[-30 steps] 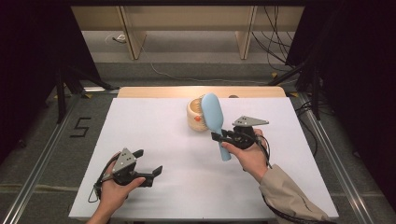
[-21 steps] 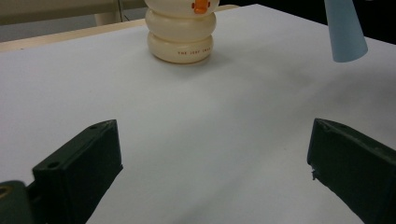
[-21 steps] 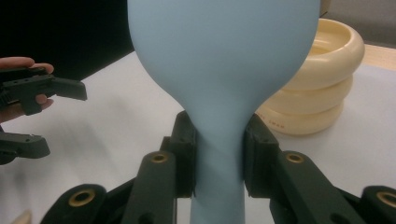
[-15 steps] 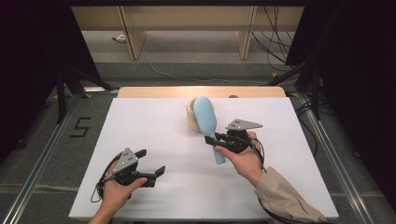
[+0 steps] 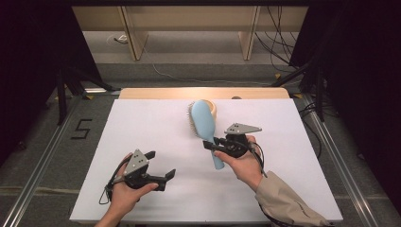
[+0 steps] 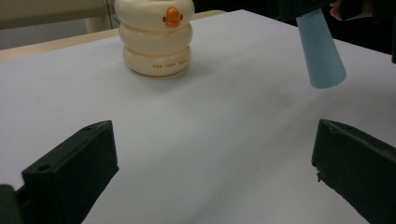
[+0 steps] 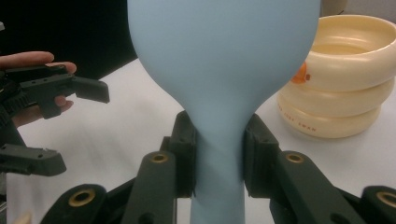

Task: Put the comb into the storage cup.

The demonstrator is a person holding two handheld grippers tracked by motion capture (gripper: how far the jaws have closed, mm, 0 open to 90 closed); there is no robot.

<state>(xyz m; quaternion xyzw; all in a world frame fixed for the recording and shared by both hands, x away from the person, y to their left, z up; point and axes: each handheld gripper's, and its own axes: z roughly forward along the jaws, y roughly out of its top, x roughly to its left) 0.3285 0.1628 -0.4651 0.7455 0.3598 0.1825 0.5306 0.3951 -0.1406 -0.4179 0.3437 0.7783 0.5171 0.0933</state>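
I read the white tabletop (image 5: 156, 123) first: it carries a cream ring-stacked cup (image 6: 155, 39) with an orange duck mark, standing near the middle of the far edge. In front of it, lifted off the surface, is the pale blue hairbrush (image 5: 204, 124), head toward the far edge and just before the cup, handle slanting back toward the near right.

My judgement is that I am in the carrying step: the brush is up and its head sits close to the cup's rim, so placing it in the cup looks like the aim. The next move would call for tipping the brush more upright and lining one end over the opening before lowering, without knocking the light cup.

The right gripper (image 7: 218, 161) holds the brush at the neck, where head narrows into handle; both pads press its sides, jaws drawn in narrow around it.

The left gripper (image 6: 212, 161) hovers near the near left corner, jaws spread wide with nothing between them, pointing toward the cup across bare tabletop.
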